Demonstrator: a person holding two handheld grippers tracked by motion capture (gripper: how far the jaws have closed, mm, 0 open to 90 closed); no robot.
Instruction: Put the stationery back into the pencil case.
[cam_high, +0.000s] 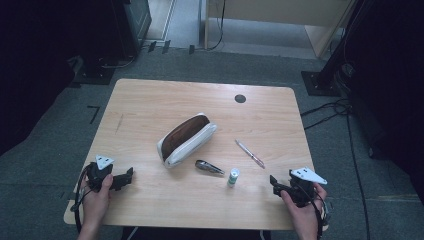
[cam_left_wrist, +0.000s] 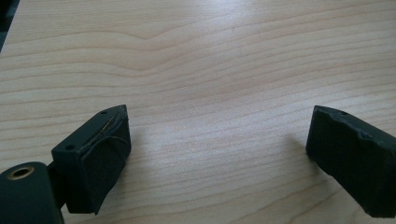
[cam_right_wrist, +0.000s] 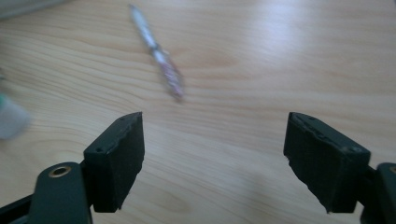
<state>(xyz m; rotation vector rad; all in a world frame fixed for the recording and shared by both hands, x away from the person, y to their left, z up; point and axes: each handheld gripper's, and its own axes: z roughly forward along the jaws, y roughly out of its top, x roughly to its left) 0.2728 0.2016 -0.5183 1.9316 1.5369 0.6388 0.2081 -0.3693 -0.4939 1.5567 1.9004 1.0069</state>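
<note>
A white pouch with a brown open top lies slantwise at the middle of the wooden table. In front of it lie a dark metal clip, a small white tube with a green band and a pen. My left gripper rests at the table's front left, open over bare wood. At the front right, my right gripper stands open. The pen lies ahead of its jaws and the blurred tube at the left edge.
A round dark cable hole sits near the table's back edge. Black stands and cables are on the grey floor to the right, and dark equipment stands at the back left.
</note>
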